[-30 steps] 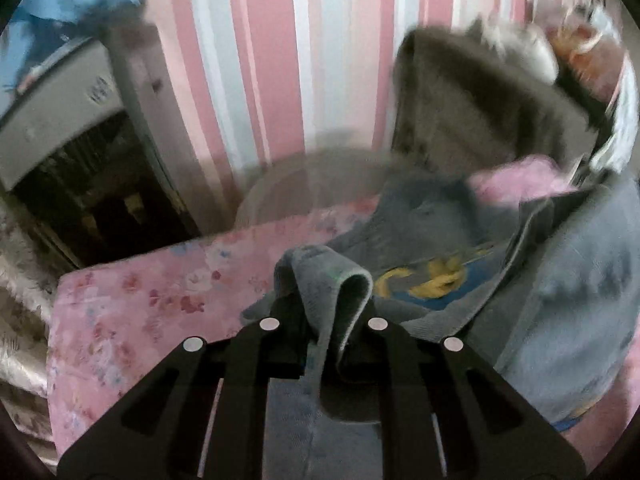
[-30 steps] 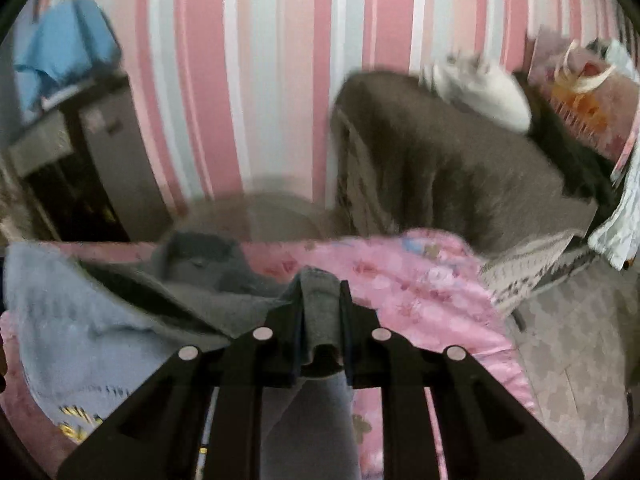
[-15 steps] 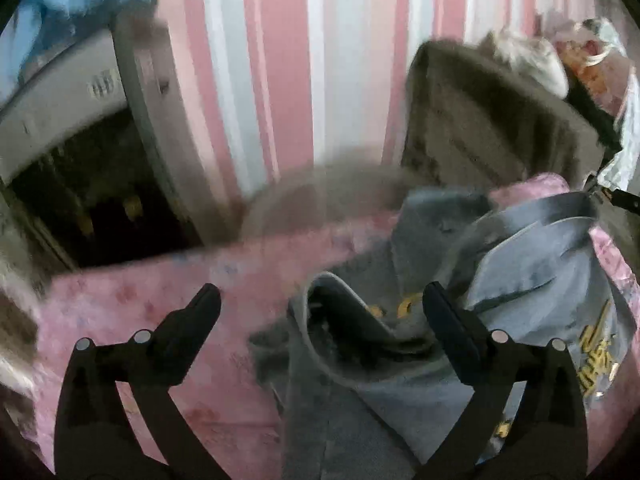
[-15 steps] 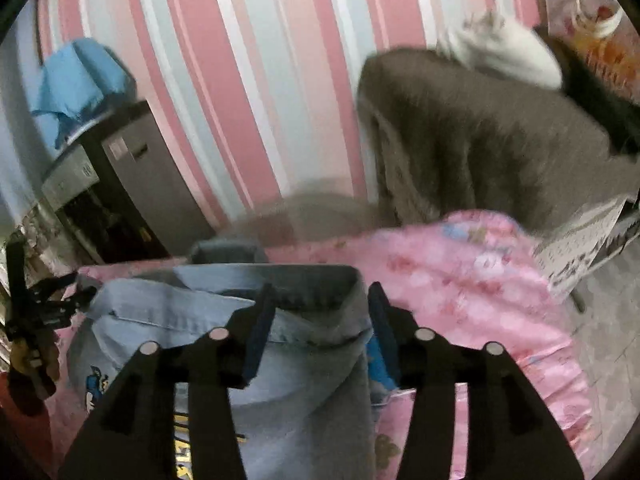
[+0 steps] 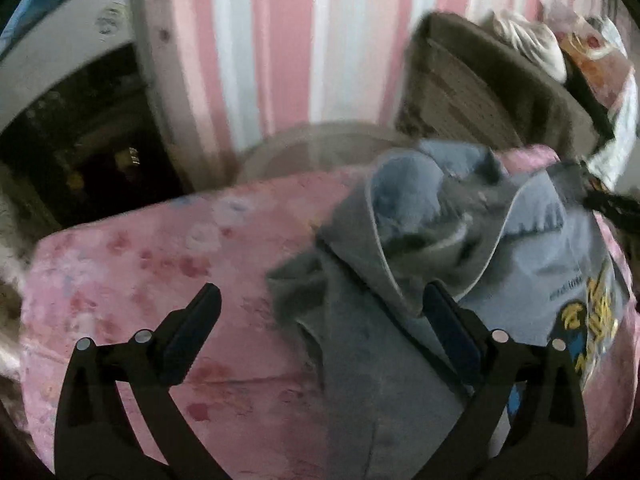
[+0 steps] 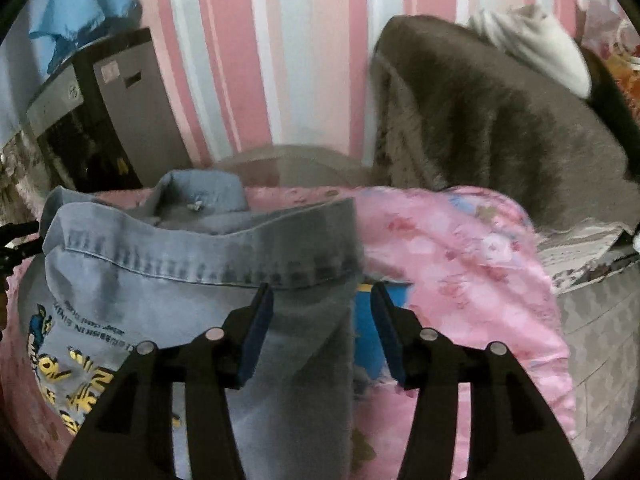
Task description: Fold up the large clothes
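A light blue denim jacket (image 5: 532,264) with a yellow and blue print lies crumpled on the pink floral bed cover (image 5: 132,280). My left gripper (image 5: 320,312) hangs just above it, jaws wide open; a denim sleeve (image 5: 368,380) runs between the fingers without touching the pads. In the right wrist view the jacket (image 6: 132,272) shows its stitched hem and the print at lower left. My right gripper (image 6: 322,304) stands half open over a strip of denim (image 6: 312,352); the cloth lies loose between the pads, with a gap on its right side.
A pink, white and grey striped wall (image 6: 304,40) stands behind the bed. A brown blanket (image 6: 500,128) covers furniture at right, with white cloth (image 6: 536,44) on top. A grey cabinet (image 6: 120,108) with blue cloth (image 6: 84,8) on it stands left. Tiled floor (image 6: 600,340) shows at right.
Both grippers were shut on folds of denim; both have opened and let the cloth drop onto the bed. Both have sunk closer to the bed cover.
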`<move>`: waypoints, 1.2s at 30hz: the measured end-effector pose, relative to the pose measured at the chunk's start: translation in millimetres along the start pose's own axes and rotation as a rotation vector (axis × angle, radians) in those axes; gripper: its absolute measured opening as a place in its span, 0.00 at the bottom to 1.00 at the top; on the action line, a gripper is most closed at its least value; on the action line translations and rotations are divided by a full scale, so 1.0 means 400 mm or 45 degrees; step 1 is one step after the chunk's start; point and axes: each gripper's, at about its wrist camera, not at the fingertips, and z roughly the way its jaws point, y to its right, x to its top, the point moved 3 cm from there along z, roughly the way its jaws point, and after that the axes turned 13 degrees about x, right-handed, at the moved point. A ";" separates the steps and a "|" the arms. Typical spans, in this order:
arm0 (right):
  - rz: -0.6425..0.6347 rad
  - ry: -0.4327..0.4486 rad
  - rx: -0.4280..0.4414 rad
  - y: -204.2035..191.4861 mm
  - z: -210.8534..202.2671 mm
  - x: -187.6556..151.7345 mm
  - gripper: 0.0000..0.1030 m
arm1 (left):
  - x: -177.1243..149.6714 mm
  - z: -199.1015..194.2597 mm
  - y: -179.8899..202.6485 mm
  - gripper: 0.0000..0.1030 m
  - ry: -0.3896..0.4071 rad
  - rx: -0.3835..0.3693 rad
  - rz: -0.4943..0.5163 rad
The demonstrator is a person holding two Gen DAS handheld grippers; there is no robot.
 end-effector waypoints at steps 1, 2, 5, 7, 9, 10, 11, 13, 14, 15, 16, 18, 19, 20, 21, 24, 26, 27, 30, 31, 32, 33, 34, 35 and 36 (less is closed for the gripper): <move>-0.028 -0.001 -0.014 -0.009 0.011 0.001 0.40 | -0.003 0.006 0.016 0.96 0.003 0.006 0.030; -0.059 -0.006 -0.040 -0.017 0.021 0.001 0.16 | -0.005 0.012 0.032 0.93 0.007 0.012 0.059; -0.101 0.004 -0.082 -0.034 0.031 0.008 0.02 | 0.000 0.027 0.071 0.51 -0.011 -0.087 0.082; -0.079 0.152 -0.105 -0.036 -0.032 0.034 0.01 | 0.021 0.012 0.070 0.46 0.029 -0.065 0.040; 0.065 0.287 -0.037 0.000 -0.100 0.056 0.01 | 0.046 -0.027 0.048 0.51 0.099 -0.071 -0.029; 0.144 0.329 0.002 0.023 -0.120 0.065 0.01 | 0.057 -0.043 0.032 0.67 0.128 -0.060 -0.061; 0.242 0.341 0.052 0.051 -0.127 0.074 0.01 | 0.068 -0.058 0.015 0.78 0.151 -0.055 -0.089; 0.404 0.305 0.096 0.102 -0.101 0.081 0.02 | 0.087 -0.090 -0.016 0.94 0.201 -0.042 -0.132; 0.432 0.238 0.074 0.116 -0.070 0.080 0.03 | 0.090 -0.099 -0.025 0.94 0.205 -0.027 -0.128; 0.431 0.172 0.032 0.126 -0.035 0.075 0.05 | 0.091 -0.098 -0.024 0.95 0.194 -0.022 -0.113; 0.421 0.138 0.013 0.128 -0.015 0.068 0.13 | 0.089 -0.091 -0.020 0.95 0.172 -0.007 -0.086; 0.392 0.094 -0.005 0.122 0.000 0.050 0.20 | 0.072 -0.059 0.000 0.95 0.110 0.066 -0.009; 0.373 0.112 -0.007 0.117 -0.008 0.043 0.28 | 0.060 -0.040 0.017 0.95 0.080 0.108 0.050; 0.331 0.132 -0.035 0.108 -0.023 0.037 0.33 | 0.052 -0.029 0.031 0.95 0.065 0.137 0.091; 0.298 0.145 -0.072 0.103 -0.038 0.031 0.34 | 0.040 -0.010 0.048 0.95 0.051 0.181 0.143; 0.296 0.178 -0.053 0.105 -0.067 0.009 0.45 | 0.024 0.034 0.082 0.92 0.013 0.196 0.208; 0.316 0.177 -0.008 0.103 -0.069 -0.003 0.54 | 0.025 0.053 0.093 0.74 -0.012 0.122 0.198; 0.321 0.169 0.012 0.101 -0.062 -0.014 0.55 | 0.027 0.063 0.098 0.60 -0.026 0.074 0.191; 0.324 0.152 0.005 0.096 -0.045 -0.033 0.55 | 0.046 0.052 0.075 0.22 0.001 -0.025 0.083; 0.313 0.150 0.021 0.090 -0.041 -0.038 0.55 | 0.051 0.042 0.057 0.17 0.014 -0.070 0.021; 0.303 0.150 0.061 0.083 -0.037 -0.042 0.55 | 0.056 0.028 0.033 0.17 0.030 -0.130 -0.055; 0.298 0.145 0.075 0.077 -0.032 -0.046 0.55 | 0.062 0.010 0.005 0.15 0.054 -0.191 -0.129; 0.288 0.130 0.071 0.074 -0.026 -0.048 0.55 | 0.063 -0.006 -0.014 0.14 0.075 -0.223 -0.170; 0.270 0.110 0.057 0.070 -0.019 -0.049 0.55 | 0.066 -0.024 -0.033 0.14 0.099 -0.260 -0.200; 0.245 0.091 0.036 0.067 -0.011 -0.049 0.55 | 0.066 -0.034 -0.041 0.14 0.112 -0.276 -0.211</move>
